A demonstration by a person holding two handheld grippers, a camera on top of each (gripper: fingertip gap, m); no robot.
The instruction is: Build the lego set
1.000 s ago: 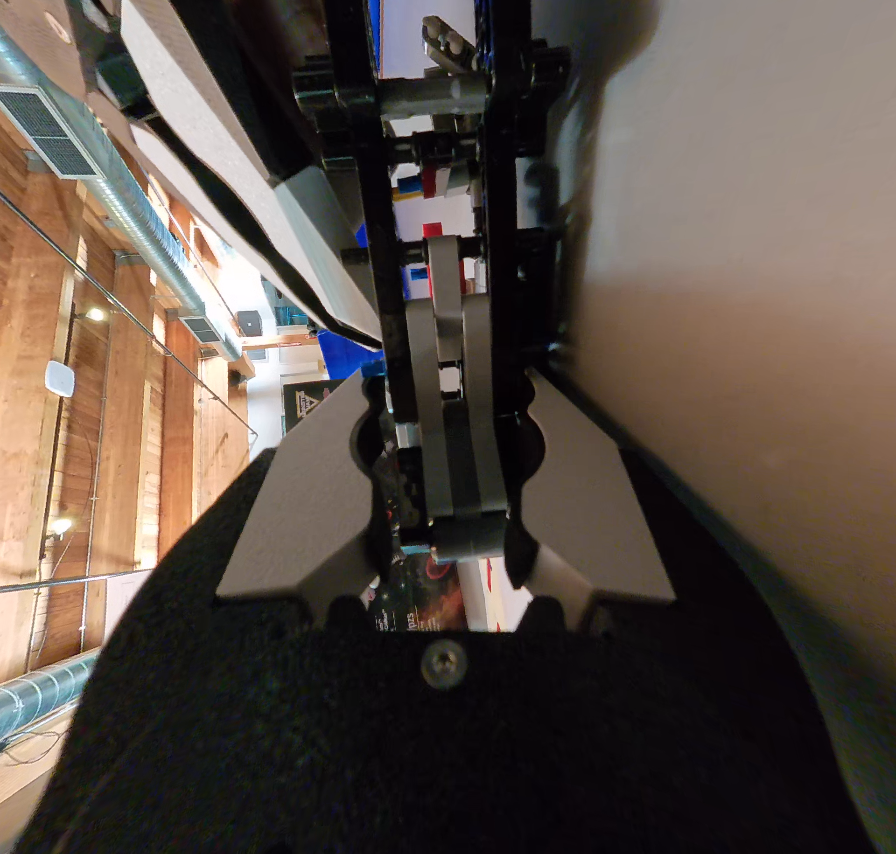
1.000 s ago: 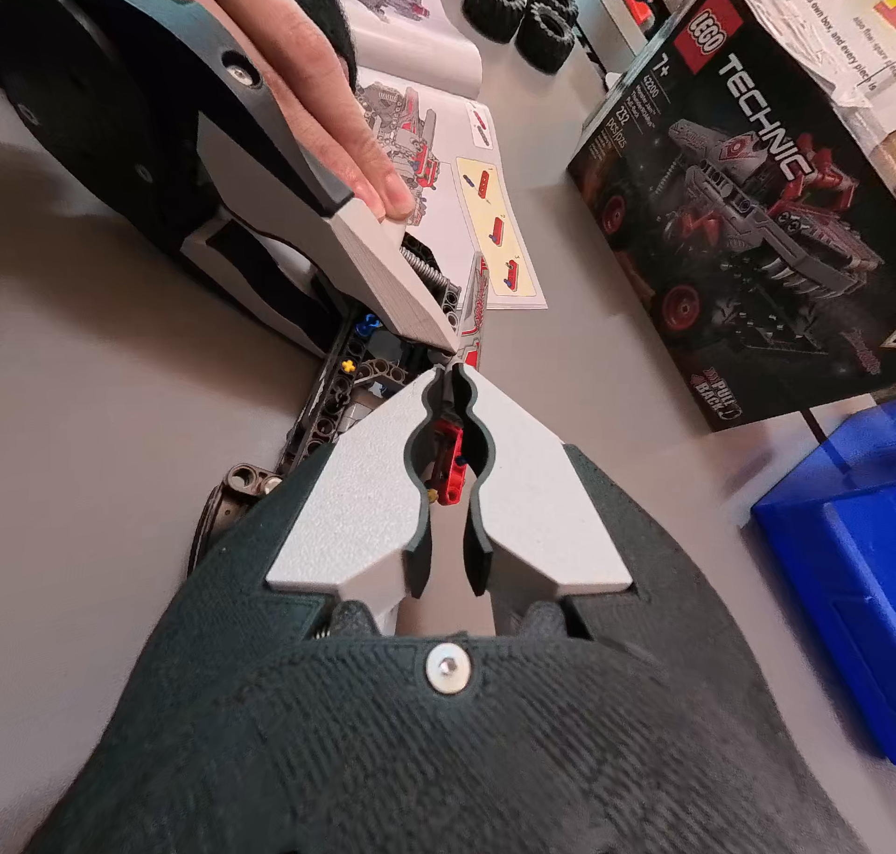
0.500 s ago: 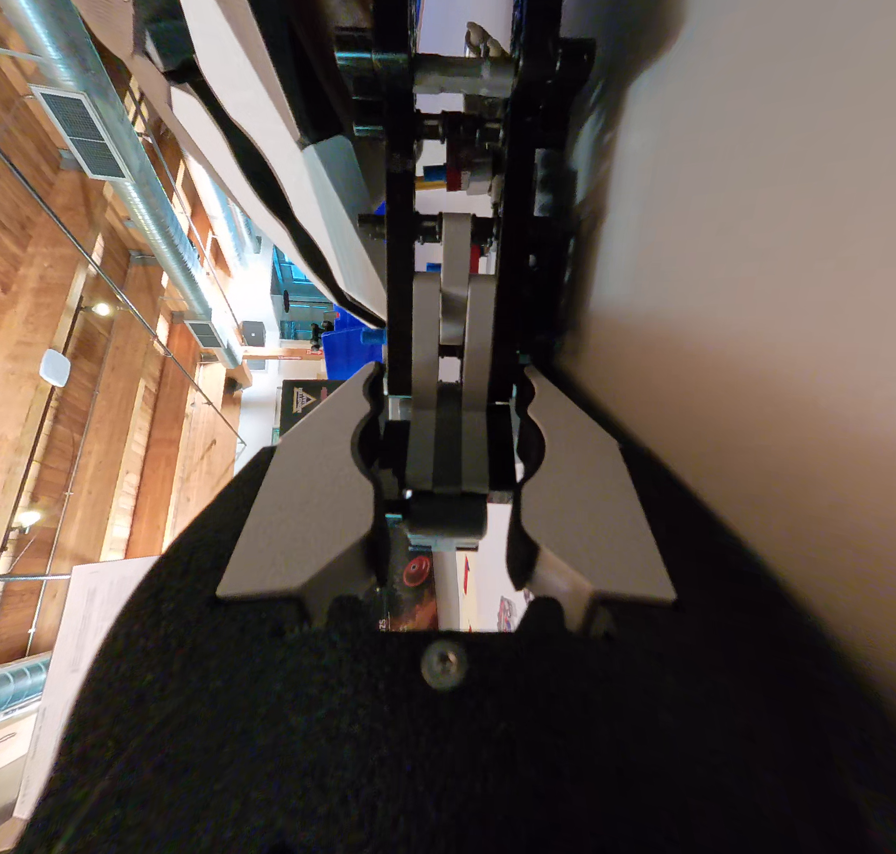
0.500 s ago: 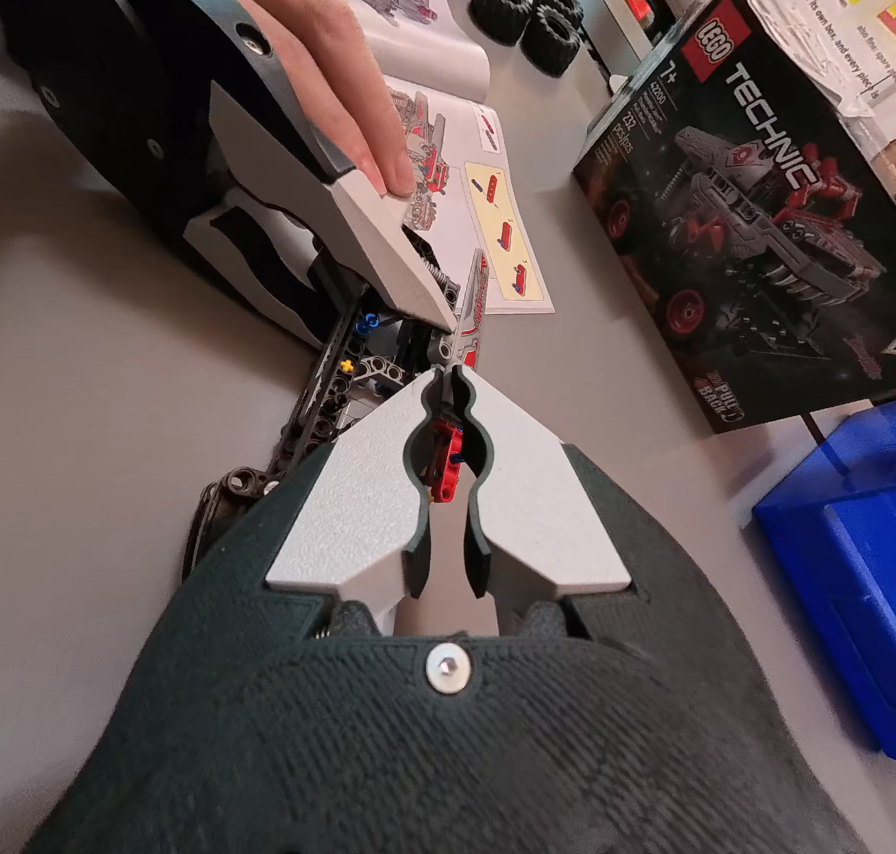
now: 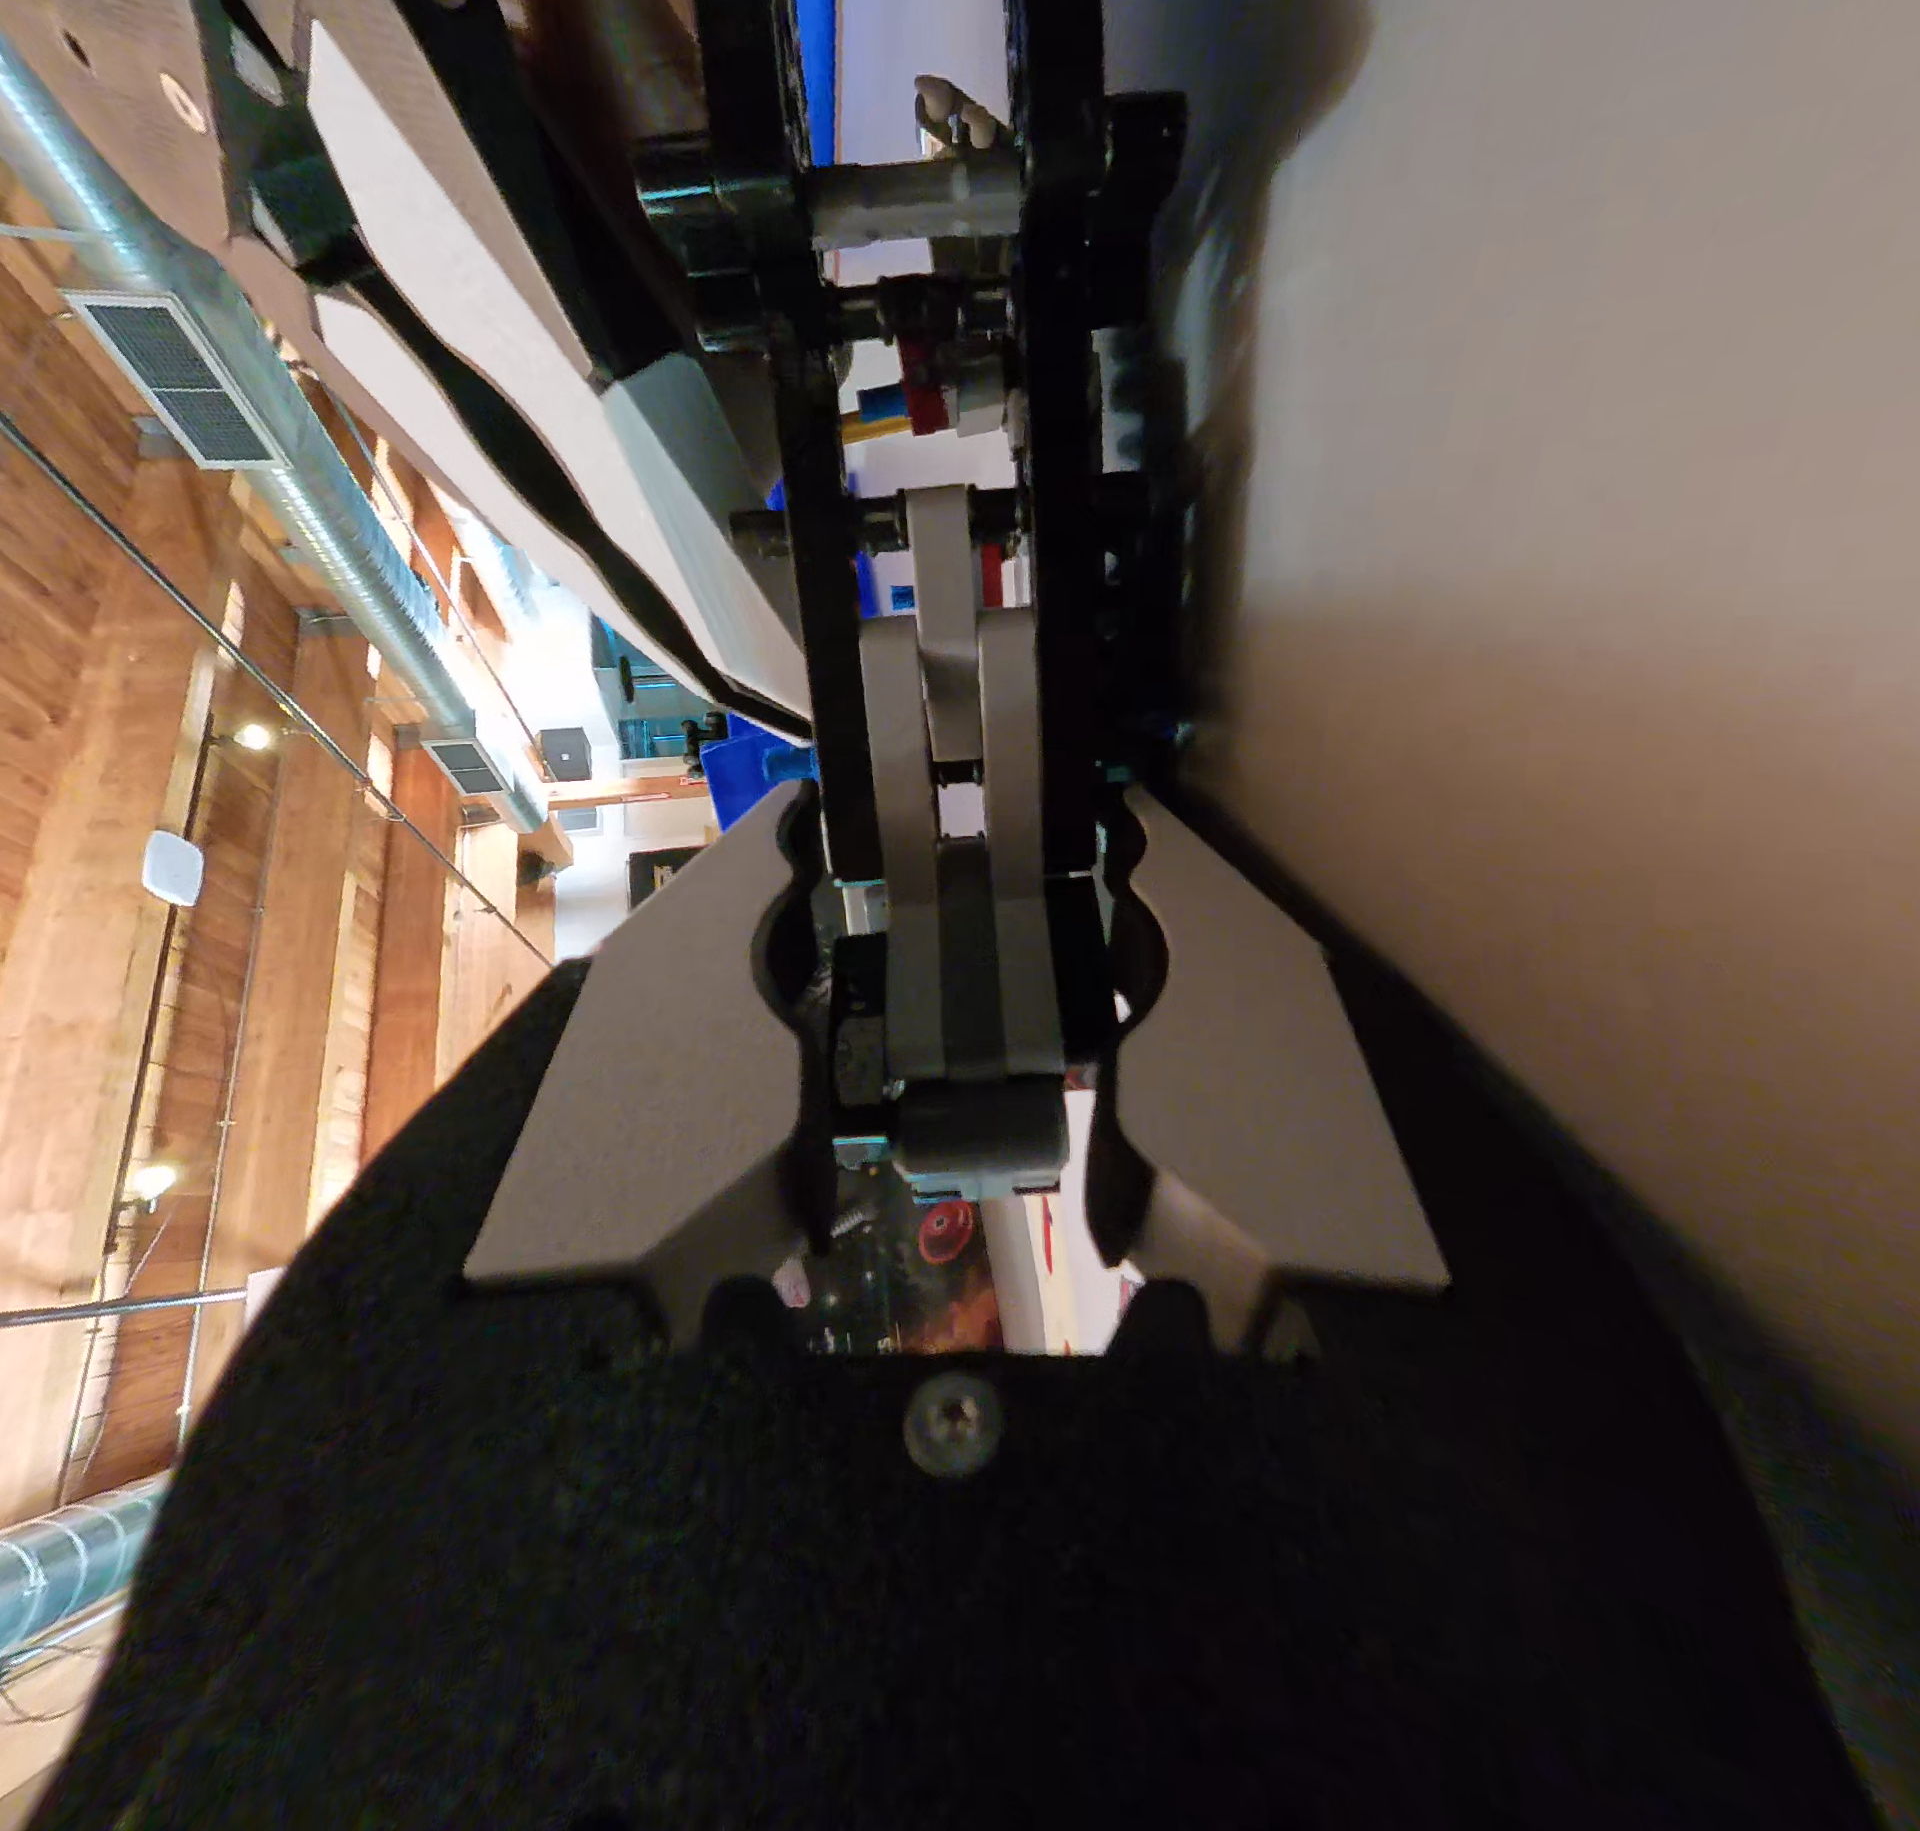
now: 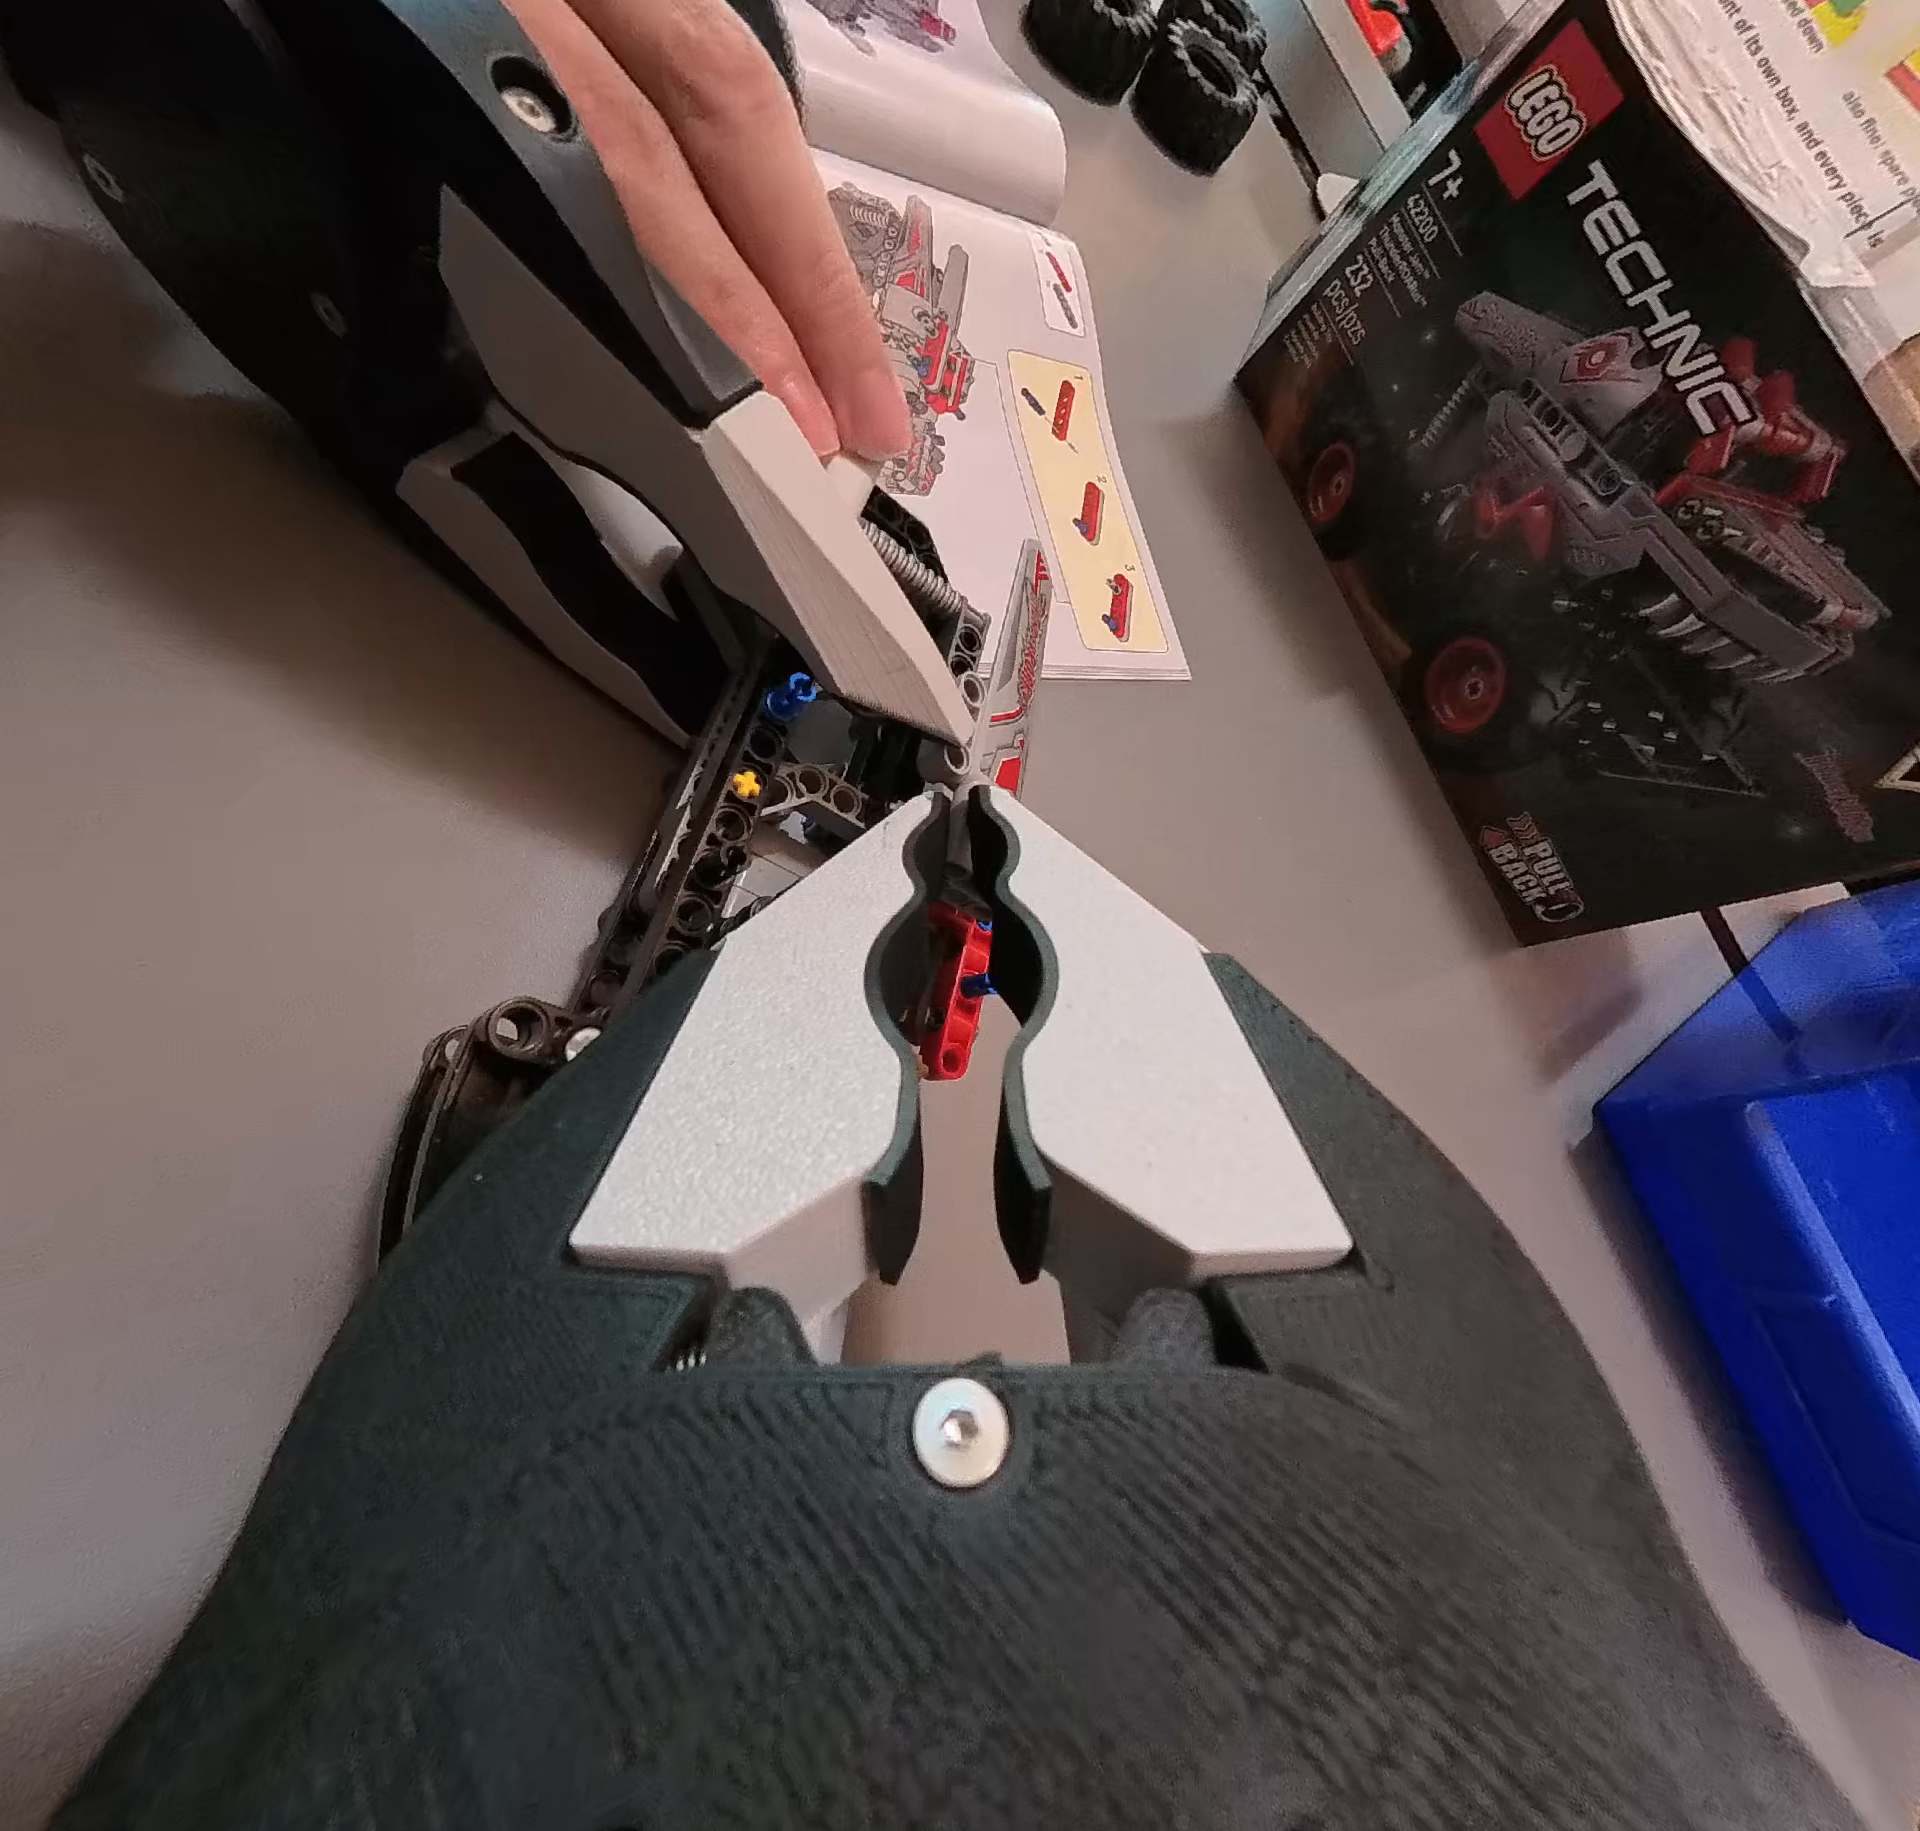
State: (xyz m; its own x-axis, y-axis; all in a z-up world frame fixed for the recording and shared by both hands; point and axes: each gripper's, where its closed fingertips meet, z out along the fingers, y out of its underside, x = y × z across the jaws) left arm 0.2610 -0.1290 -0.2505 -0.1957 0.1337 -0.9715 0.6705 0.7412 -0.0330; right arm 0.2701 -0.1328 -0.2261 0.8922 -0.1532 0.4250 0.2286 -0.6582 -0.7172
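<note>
The Lego chassis (image 5: 956,950), black beams with grey links between them, lies on its side on the grey table (image 6: 260,846). My left gripper (image 5: 961,805) is shut on its end, pads against the two black beams. In the right wrist view the chassis (image 6: 727,825) shows under the left gripper's white fingers (image 6: 810,534), with a person's hand on top. My right gripper (image 6: 961,794) is shut at the tips on a thin grey and red panel (image 6: 1023,638) with a red beam (image 6: 956,992) behind it, held against the chassis. One of its fingers (image 5: 623,493) shows in the left wrist view.
An open instruction booklet (image 6: 1039,410) lies just beyond the chassis. The Lego box (image 6: 1610,431) stands to the right, several black tyres (image 6: 1143,25) are at the back, and a blue bin (image 6: 1818,1210) sits at the right edge.
Both grippers and the chassis have shifted only slightly. Both grips are unchanged and the panel stays at the chassis side.
</note>
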